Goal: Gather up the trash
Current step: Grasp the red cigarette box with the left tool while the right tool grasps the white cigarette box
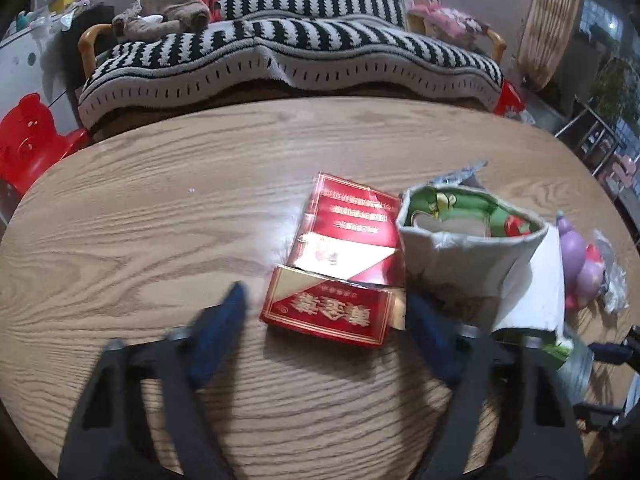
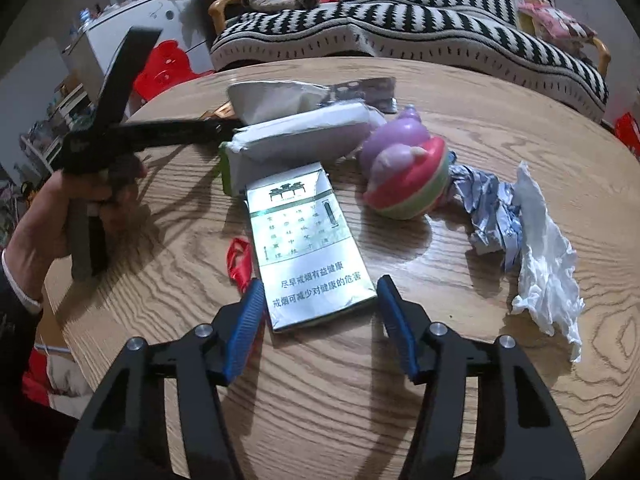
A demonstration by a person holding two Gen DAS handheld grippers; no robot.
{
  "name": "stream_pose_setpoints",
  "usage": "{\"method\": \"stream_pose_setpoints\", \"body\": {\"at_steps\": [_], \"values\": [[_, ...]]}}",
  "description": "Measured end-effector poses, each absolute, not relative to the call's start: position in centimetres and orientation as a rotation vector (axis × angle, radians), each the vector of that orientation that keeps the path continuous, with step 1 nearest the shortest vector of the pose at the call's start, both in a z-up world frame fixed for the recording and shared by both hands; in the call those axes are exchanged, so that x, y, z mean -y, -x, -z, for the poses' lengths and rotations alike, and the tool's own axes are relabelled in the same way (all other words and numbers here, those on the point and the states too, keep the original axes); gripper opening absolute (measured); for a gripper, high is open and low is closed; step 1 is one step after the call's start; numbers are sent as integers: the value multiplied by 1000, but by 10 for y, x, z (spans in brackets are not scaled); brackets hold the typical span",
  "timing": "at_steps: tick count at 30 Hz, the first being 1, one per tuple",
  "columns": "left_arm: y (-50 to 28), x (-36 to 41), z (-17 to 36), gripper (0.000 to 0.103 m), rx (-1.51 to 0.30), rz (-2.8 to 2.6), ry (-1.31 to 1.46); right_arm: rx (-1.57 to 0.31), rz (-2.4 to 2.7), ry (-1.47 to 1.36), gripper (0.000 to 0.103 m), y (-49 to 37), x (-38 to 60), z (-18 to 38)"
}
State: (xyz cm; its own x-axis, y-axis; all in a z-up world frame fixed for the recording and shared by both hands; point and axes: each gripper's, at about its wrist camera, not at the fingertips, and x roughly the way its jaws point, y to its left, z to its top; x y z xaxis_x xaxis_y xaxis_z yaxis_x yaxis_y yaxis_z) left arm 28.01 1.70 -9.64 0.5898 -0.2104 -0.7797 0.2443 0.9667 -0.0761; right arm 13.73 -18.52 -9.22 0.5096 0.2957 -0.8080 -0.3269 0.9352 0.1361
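The left gripper point(image 1: 324, 312) is hovering low over the wooden table point(image 1: 160, 208) with its blue pads spread wide, the near end of an opened red cigarette pack point(image 1: 340, 264) lying between them, apart from both pads. Just right of that pack a pale wrapper bag point(image 1: 472, 256) is standing open. The right gripper point(image 2: 320, 300) is likewise spread, bracketing the near end of a flat silver-green cigarette pack point(image 2: 304, 240). A small red scrap point(image 2: 239, 258) is lying left of it. Farther right, crumpled foil point(image 2: 488, 216) and a white tissue point(image 2: 548, 264) are lying beside a purple toy point(image 2: 404, 160). Beyond the table a striped sofa point(image 1: 288, 52) is sitting.
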Motion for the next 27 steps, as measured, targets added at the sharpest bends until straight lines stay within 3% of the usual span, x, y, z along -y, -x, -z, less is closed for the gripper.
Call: {"method": "stream_pose_setpoints", "body": {"at_steps": [10, 18, 19, 21, 23, 25, 27], "values": [[-244, -16, 76, 60, -885, 222, -152, -894, -393, 31, 56, -106, 187, 50], [-169, -29, 56, 60, -885, 236, -199, -985, -373, 93, 56, -62, 201, 68], [-158, -30, 56, 60, -888, 238, -199, -1006, -378, 96, 41, -56, 204, 73], [-139, -31, 57, 60, -895, 241, -207, -1039, -377, 103, 35, -50, 206, 84], [-124, -30, 60, 60, -908, 249, -207, -1020, -383, 100, 40, -43, 209, 86], [-112, -30, 63, 60, -923, 255, -198, -1032, -362, 96, 76, -42, 212, 87], [-103, -33, 66, 60, -943, 249, -175, -996, -353, 94, 85, -39, 213, 83]]}}
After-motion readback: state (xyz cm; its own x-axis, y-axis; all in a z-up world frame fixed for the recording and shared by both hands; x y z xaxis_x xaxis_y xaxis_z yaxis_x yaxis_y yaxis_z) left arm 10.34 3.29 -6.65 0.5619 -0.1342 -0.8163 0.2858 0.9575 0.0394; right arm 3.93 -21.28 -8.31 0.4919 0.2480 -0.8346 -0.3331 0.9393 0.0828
